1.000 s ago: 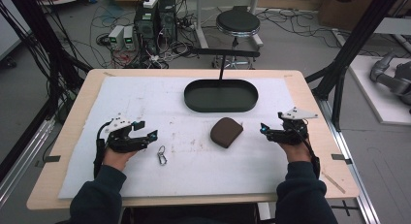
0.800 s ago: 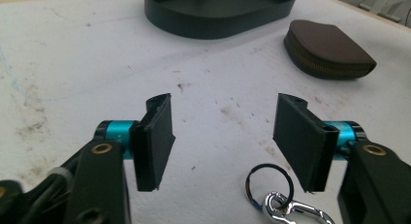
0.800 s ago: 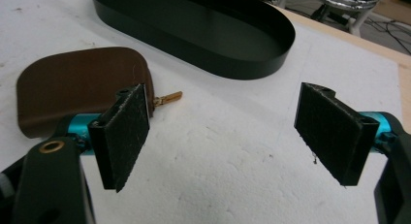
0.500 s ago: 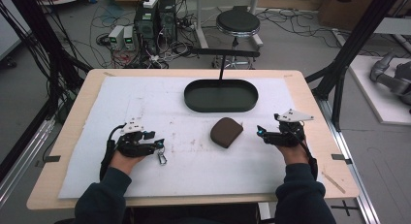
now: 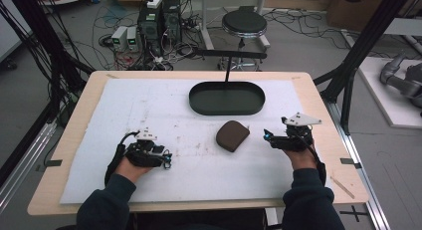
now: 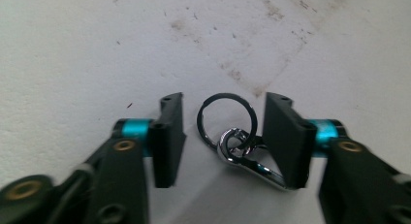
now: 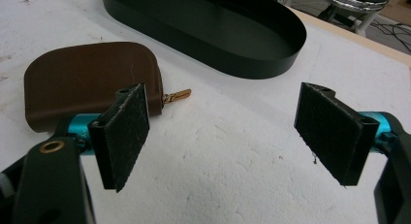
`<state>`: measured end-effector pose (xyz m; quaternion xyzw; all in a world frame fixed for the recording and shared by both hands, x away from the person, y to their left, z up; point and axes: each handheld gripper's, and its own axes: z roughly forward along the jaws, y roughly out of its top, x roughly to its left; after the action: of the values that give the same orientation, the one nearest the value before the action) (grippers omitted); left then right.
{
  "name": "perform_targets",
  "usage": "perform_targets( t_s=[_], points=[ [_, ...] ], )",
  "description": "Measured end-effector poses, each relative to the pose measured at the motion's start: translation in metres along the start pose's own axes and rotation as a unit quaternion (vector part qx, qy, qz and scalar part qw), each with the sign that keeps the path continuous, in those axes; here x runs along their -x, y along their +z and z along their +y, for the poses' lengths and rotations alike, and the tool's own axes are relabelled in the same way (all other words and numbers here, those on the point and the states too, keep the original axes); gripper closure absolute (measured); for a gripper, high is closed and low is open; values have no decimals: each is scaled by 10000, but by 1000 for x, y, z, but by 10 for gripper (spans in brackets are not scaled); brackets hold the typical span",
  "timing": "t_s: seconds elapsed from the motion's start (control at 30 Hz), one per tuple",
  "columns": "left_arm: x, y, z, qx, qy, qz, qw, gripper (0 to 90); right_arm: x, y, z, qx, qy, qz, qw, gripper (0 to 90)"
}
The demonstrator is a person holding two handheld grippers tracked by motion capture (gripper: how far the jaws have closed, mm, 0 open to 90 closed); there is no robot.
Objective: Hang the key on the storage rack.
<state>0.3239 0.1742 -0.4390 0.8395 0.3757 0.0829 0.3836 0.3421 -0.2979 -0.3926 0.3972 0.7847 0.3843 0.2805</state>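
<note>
A metal key ring with a silver clip (image 6: pixel 228 120) lies flat on the white mat. My left gripper (image 6: pixel 223 132) stands open around it, one jaw on each side, and the right-hand jaw is close against the clip. From above, the left gripper (image 5: pixel 166 159) sits at the mat's front left, its jaws covering the ring. A brown leather pouch (image 5: pixel 232 135) with a brass zip pull (image 7: pixel 177 95) lies mid-table. My right gripper (image 5: pixel 267 136) is open just right of it, and its jaws (image 7: pixel 228 132) hold nothing.
A black oval tray (image 5: pixel 227 98) sits beyond the pouch at the back centre, and its wall (image 7: pixel 271 64) shows ahead of the right gripper. The white mat (image 5: pixel 149 105) covers most of the wooden table. A stool and cables lie on the floor behind.
My left gripper has moved right and slightly nearer to me, onto the key ring, which now lies between its jaws. The right gripper has drifted slightly left toward the pouch.
</note>
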Motion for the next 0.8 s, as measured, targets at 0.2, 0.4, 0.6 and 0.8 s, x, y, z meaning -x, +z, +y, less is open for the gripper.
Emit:
perform_targets(
  t_s=[0.2,0.4,0.6,0.8],
  points=[
    [-5,-2,0,28,-151,-97,9998,616,0,0,-1,-5,5,3,10000,205],
    [-12,-1,-1,158,-366,-272,9988,617,1,1,-1,-29,19,16,10000,205],
    [-15,3,1,488,-213,-209,9984,617,-1,2,-1,-40,-8,24,10000,205],
    [-19,10,2,910,231,-160,9955,616,-3,4,0,-67,-9,50,10000,205]
  ],
)
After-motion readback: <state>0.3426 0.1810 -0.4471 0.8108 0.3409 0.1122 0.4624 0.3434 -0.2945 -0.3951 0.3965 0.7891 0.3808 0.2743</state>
